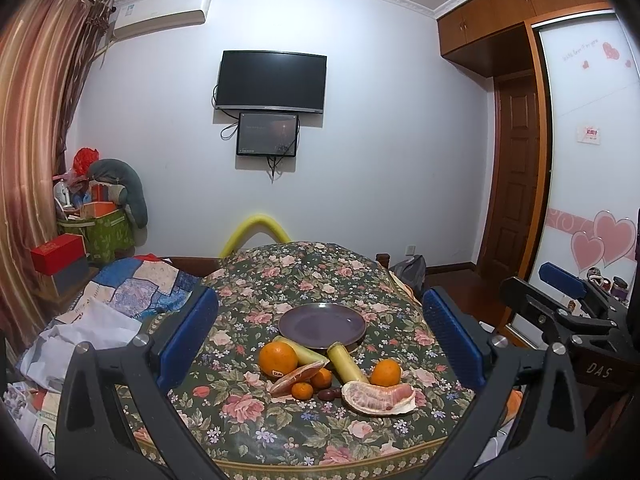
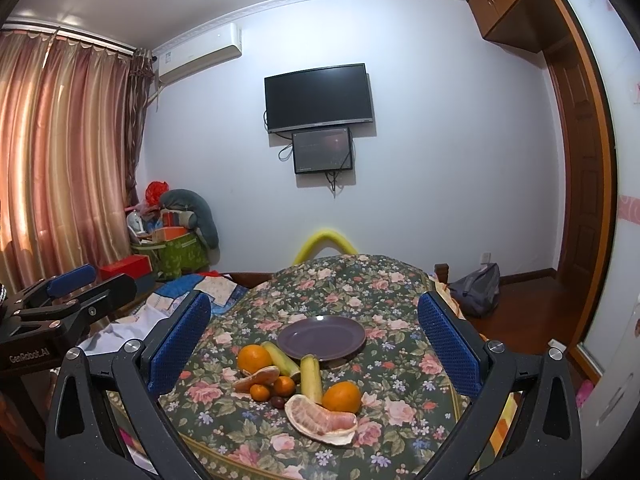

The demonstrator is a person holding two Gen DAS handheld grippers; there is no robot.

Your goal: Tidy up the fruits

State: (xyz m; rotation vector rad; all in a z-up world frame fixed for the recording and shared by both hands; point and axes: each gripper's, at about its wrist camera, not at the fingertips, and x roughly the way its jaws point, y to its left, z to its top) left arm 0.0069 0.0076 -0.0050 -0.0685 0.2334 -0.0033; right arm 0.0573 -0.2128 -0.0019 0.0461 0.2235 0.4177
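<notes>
Both the left gripper (image 1: pixel 320 336) and right gripper (image 2: pixel 314 344) hang wide open and empty, the fruit (image 2: pixel 298 384) ahead between their jaws, the plate (image 2: pixel 322 338) just beyond, neither hand clearly nearer.

Dim, bluish indoor light; sharp centre, strong fisheye-bent, dark-vignetted edges.

Left gripper (image 1: pixel 320 332): black angular frame with triangular cut-outs showing; blue ribbed pads (image 1: pixel 188 334) lining both fingers; round silver screws (image 1: pixel 83 346) sitting at the finger joints.

Right gripper (image 2: pixel 314 342): matching black frame; blue pads (image 2: pixel 448 344) showing a dotted grip texture; silver screws (image 2: pixel 495 346) showing at each joint. Seen from the left camera at 3 o'clock, its body is showing white lettering "DAS". Seen from the right camera at 9 o'clock, the left unit is showing "GenRobot.AI".
</notes>
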